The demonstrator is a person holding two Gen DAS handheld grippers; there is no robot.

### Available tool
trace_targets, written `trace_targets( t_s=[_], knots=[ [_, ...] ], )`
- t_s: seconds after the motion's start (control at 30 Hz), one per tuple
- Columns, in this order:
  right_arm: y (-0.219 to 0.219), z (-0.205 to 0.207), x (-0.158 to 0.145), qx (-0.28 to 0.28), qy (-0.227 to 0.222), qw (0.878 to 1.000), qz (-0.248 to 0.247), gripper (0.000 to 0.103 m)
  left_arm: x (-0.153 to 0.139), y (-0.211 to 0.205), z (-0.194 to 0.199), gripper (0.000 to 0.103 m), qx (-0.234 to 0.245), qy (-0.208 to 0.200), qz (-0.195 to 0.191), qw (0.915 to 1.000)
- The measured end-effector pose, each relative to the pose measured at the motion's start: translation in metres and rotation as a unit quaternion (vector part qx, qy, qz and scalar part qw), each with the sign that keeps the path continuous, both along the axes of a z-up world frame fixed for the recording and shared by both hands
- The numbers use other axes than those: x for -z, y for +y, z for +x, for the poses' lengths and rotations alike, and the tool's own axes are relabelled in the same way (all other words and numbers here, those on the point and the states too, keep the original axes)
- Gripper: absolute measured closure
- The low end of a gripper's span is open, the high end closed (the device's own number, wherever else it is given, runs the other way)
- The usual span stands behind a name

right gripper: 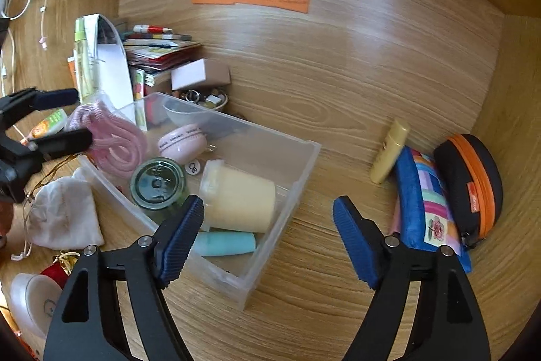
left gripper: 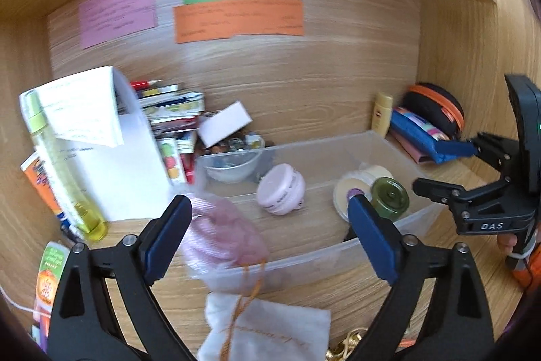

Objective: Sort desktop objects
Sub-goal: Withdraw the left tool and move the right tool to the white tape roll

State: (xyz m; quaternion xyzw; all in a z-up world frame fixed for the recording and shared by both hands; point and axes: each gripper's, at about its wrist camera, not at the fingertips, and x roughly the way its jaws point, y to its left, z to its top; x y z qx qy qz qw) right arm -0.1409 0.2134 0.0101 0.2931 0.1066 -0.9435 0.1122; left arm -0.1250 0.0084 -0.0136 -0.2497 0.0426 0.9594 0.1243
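The left gripper (left gripper: 270,222) has its fingers spread wide, and the pink cord in its sheer pink pouch (left gripper: 223,239) lies between them over the near-left corner of the clear plastic bin (left gripper: 389,144), apparently free of both pads; it looks just let go, half draped on the rim. The right gripper (right gripper: 268,225) is also spread and pinches nothing, hovering over the bin's right wall and bare wooden table (right gripper: 338,124). Inside the bin, from the right wrist view, the pink round case (right gripper: 184,137) sits at 11 o'clock, the green glass jar (right gripper: 159,183) at 9, the cream cylindrical candle (right gripper: 240,202) in the middle and the pale teal tube (right gripper: 226,243) at 6 o'clock. To finish this step well, I judge the left hand should lift clear straight back so no finger snags the cord or the pouch's gold drawstring, and check that the pouch slides inside. The white cloth drawstring bag (right gripper: 62,213), just outside at 8 o'clock, looks a likely next pick
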Motion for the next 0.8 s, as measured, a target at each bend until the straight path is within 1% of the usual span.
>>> trace_targets(
  t_s=[0.07, 0.17, 0.23, 0.37, 0.5, 0.63, 0.7, 0.8],
  knots=[
    [0.001, 0.004, -0.005, -0.005, -0.003, 1.0, -0.009, 0.027, -0.004, -0.012, 0.005, 0.008, -0.011, 0.002, 0.005, 0.9999],
    [0.0, 0.015, -0.014, -0.011, 0.005, 1.0, -0.015, 0.025, -0.008, -0.028, 0.015, 0.006, -0.031, 0.007, 0.007, 0.9995],
    [-0.002, 0.024, -0.018, -0.014, 0.015, 1.0, -0.02, 0.017, -0.01, -0.037, 0.023, 0.005, -0.037, 0.009, 0.008, 0.9992],
    [-0.009, 0.041, -0.021, -0.023, 0.023, 0.999, -0.02, 0.016, -0.008, -0.05, 0.039, 0.005, -0.046, 0.008, 0.004, 0.9989],
    [-0.018, 0.056, -0.018, -0.034, 0.023, 0.999, -0.012, 0.016, 0.0, -0.054, 0.052, 0.004, -0.046, -0.003, -0.008, 0.9989],
    [-0.029, 0.075, -0.01, -0.048, 0.016, 0.999, 0.015, 0.016, 0.013, -0.056, 0.066, 0.004, -0.048, -0.017, -0.024, 0.9984],
    [-0.033, 0.086, -0.004, -0.057, 0.012, 0.998, 0.029, 0.016, 0.019, -0.06, 0.073, 0.004, -0.046, -0.022, -0.021, 0.9985],
    [-0.038, 0.101, 0.004, -0.074, 0.003, 0.997, 0.034, 0.016, 0.027, -0.064, 0.081, 0.004, -0.044, -0.037, -0.009, 0.9983]
  ],
)
